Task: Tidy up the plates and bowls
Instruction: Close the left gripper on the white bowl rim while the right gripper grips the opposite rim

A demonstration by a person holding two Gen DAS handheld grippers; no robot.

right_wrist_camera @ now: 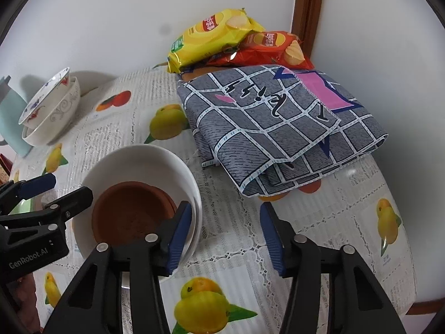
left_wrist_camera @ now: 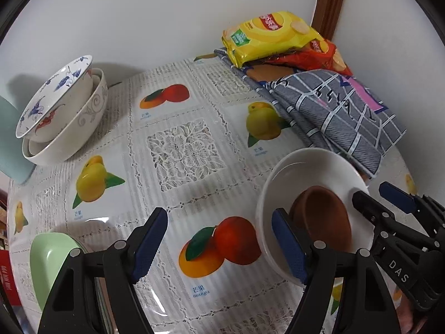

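A white bowl [left_wrist_camera: 311,164] [right_wrist_camera: 144,158] stands on the fruit-print tablecloth with a brown clay dish [left_wrist_camera: 322,217] [right_wrist_camera: 130,211] inside it. My left gripper [left_wrist_camera: 219,246] is open over the cloth, its right finger against the bowl's left rim. My right gripper [right_wrist_camera: 226,238] is open too, with its left finger over the bowl's right rim and its right finger above bare cloth. Each gripper shows in the other's view, the right gripper [left_wrist_camera: 383,203] and the left gripper [right_wrist_camera: 55,190], flanking the bowl. A pale green dish [left_wrist_camera: 50,261] lies at the near left.
At the back left, a blue-and-red patterned bowl [left_wrist_camera: 52,97] [right_wrist_camera: 44,97] leans inside a white scroll-patterned bowl [left_wrist_camera: 80,128] [right_wrist_camera: 55,122], beside a teal container [left_wrist_camera: 8,139]. A folded grey checked cloth [right_wrist_camera: 267,128] and two crisp bags [right_wrist_camera: 217,36] lie at the back right by the wall.
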